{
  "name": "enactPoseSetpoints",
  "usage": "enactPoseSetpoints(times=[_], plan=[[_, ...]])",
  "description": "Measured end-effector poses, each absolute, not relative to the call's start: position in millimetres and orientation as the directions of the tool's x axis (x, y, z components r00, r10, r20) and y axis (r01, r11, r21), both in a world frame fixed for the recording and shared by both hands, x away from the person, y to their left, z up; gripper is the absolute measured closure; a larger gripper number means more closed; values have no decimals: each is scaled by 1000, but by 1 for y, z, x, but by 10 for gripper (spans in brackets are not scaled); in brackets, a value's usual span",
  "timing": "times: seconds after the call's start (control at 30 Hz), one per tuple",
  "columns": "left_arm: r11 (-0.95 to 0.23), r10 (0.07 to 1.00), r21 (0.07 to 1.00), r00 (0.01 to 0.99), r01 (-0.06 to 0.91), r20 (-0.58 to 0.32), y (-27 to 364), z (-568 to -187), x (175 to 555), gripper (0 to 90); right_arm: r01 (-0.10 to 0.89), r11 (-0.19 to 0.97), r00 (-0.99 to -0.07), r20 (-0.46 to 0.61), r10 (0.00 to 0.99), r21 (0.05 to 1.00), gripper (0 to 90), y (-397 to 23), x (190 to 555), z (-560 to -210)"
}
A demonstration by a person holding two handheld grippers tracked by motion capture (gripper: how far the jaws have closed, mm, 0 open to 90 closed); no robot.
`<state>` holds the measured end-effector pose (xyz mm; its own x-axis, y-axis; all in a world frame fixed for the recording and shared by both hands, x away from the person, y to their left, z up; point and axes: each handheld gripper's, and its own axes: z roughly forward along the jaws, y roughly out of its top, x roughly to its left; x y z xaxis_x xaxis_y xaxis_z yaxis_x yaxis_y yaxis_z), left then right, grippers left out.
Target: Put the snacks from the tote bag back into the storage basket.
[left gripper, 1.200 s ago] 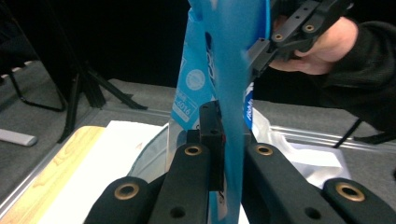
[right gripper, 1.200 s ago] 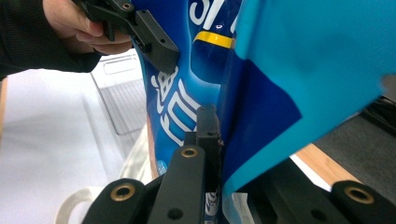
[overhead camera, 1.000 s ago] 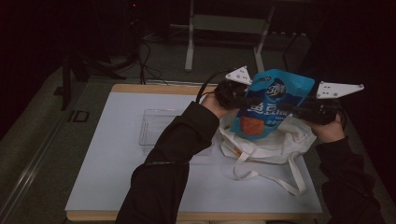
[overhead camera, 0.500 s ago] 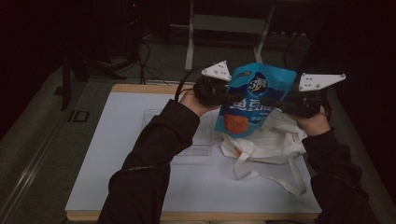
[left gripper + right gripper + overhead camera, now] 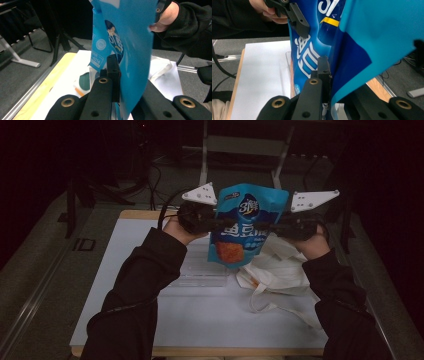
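Note:
A blue snack bag [image 5: 247, 225] with white lettering and an orange picture hangs upright above the table, held by its two side edges. My left gripper [image 5: 212, 222] is shut on its left edge and my right gripper [image 5: 280, 226] on its right edge. In the left gripper view the bag [image 5: 130, 50] is pinched between the black jaws of the gripper [image 5: 120, 75]. The right gripper view likewise has the bag [image 5: 362, 37] clamped in the gripper [image 5: 329, 75], with the other gripper's jaw [image 5: 297, 20] on the far edge. A white tote bag [image 5: 280, 270] lies crumpled below and to the right.
A clear plastic tray [image 5: 202, 270] sits on the white table [image 5: 200, 320] under the bag's left side. The tote's handles [image 5: 265, 302] trail toward the front. Dark floor, cables and a metal stand [image 5: 240, 145] lie beyond the far edge.
Both grippers have carried the snack bag up and to the left, off the tote bag and over the clear tray. The bag now hangs more upright.

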<state>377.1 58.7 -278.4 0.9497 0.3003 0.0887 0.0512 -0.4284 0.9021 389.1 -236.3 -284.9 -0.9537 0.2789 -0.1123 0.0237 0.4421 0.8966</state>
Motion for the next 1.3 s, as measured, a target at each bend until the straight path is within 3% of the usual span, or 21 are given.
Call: enactPoseSetpoints(times=[0.77, 1.3], plan=[[-439, 368, 894, 925, 87, 91, 146, -283, 366, 900, -10, 463, -976, -109, 188, 887, 874, -144, 398, -288], [-398, 407, 906, 913, 143, 35, 156, -325, 386, 900, 39, 502, -973, -83, 217, 864, 875, -127, 414, -318]])
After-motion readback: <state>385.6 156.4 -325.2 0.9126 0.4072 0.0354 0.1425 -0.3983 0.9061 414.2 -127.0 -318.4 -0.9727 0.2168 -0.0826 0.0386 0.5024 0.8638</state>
